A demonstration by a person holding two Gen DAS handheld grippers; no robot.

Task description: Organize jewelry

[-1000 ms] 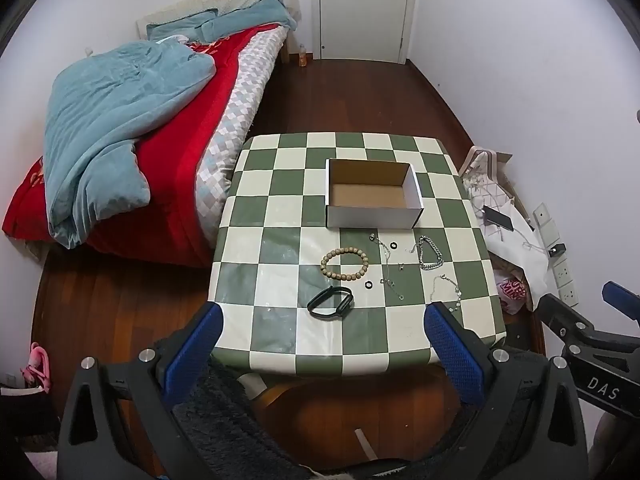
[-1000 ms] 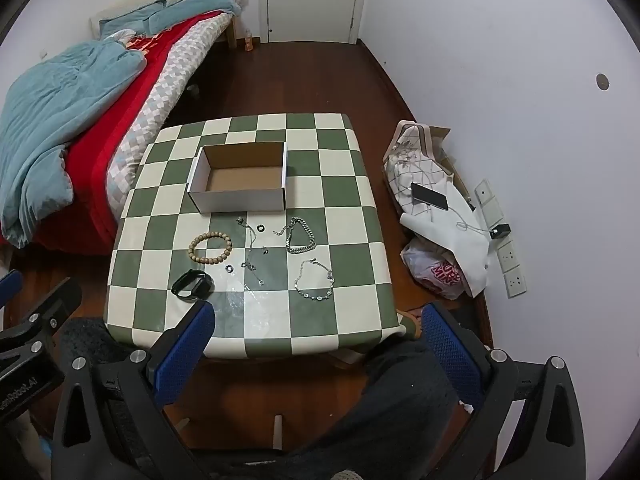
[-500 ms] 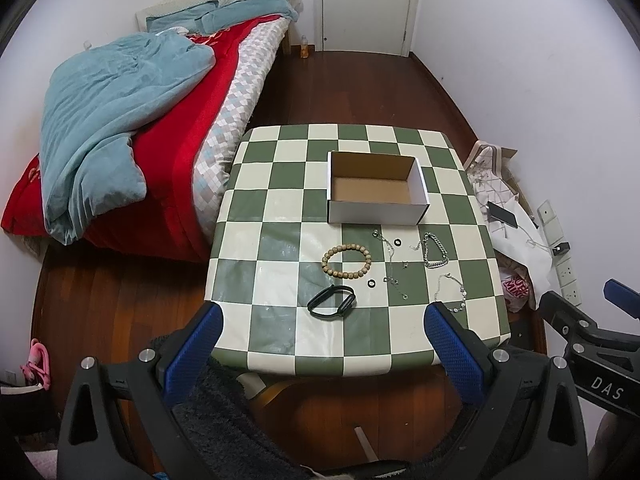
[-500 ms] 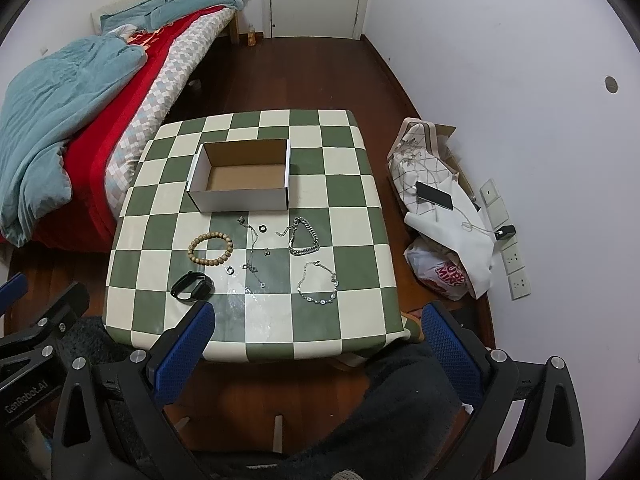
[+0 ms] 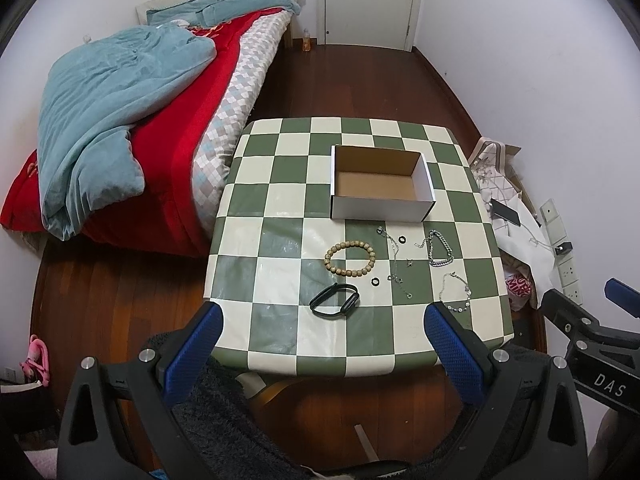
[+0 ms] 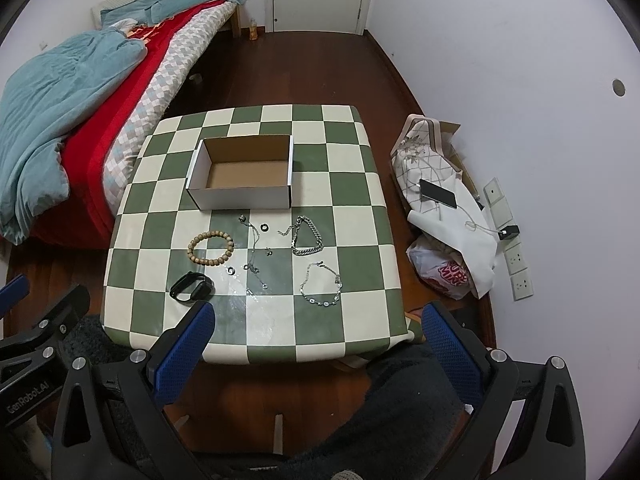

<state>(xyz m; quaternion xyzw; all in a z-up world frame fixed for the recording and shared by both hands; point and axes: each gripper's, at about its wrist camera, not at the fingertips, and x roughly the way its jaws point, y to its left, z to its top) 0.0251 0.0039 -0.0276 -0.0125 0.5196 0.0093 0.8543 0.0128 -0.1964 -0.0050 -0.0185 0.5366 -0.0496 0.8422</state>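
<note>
The left gripper (image 5: pixel 322 346) is held wide open above the near edge of the checkered table (image 5: pixel 280 216), with nothing between its blue pads. The right gripper (image 6: pixel 318 344) is likewise spread wide and empty, poised over the same near edge. An open white cardboard box (image 5: pixel 380 184) is set toward the far middle of the table, its brown floor bare. The jewelry is laid out on the table in front of the box. A wooden bead bracelet (image 5: pixel 350 258) is placed nearest the left, and a black wristband (image 5: pixel 335 300) is seen just nearer the grippers. Two small dark rings (image 5: pixel 401 239) and a thin chain (image 5: pixel 396 264) are scattered to the right of the beads. A heavy silver chain bracelet (image 6: pixel 307 237) and a linked silver necklace (image 6: pixel 322 285) are found further right.
</note>
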